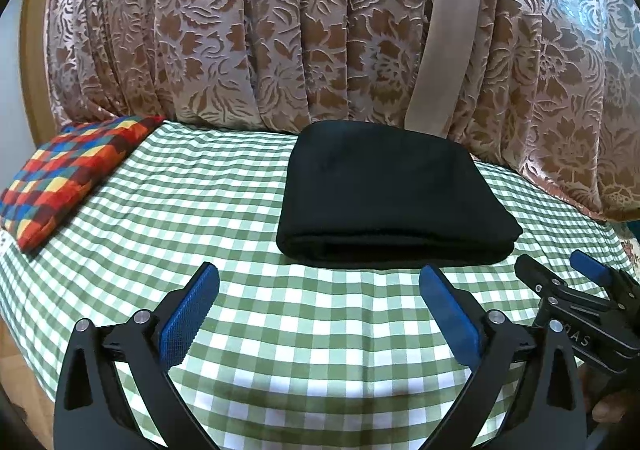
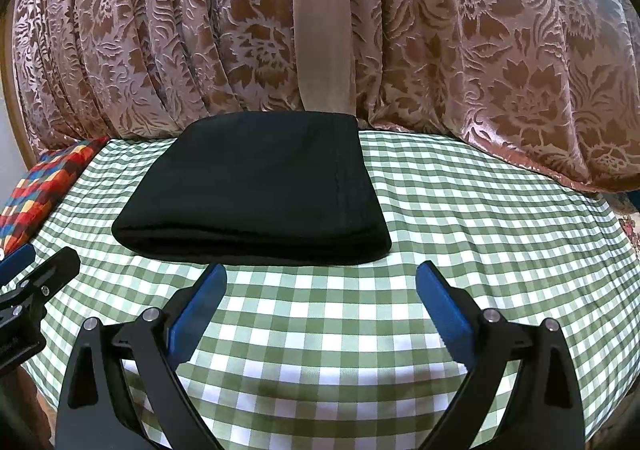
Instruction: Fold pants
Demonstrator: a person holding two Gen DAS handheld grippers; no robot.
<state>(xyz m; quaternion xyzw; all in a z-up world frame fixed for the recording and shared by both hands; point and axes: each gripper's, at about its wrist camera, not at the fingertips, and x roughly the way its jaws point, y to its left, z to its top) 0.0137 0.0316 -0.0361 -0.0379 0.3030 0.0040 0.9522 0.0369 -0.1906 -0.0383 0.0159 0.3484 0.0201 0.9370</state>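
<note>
Fingers of both grippers gape wide, empty; only left view shows whole cushion beside folded pants.

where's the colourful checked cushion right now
The colourful checked cushion lies at the far left edge of the green gingham cloth, left of the folded black pants, below the floral curtain.

pillow: cut by left edge | curtain: top cropped
</note>
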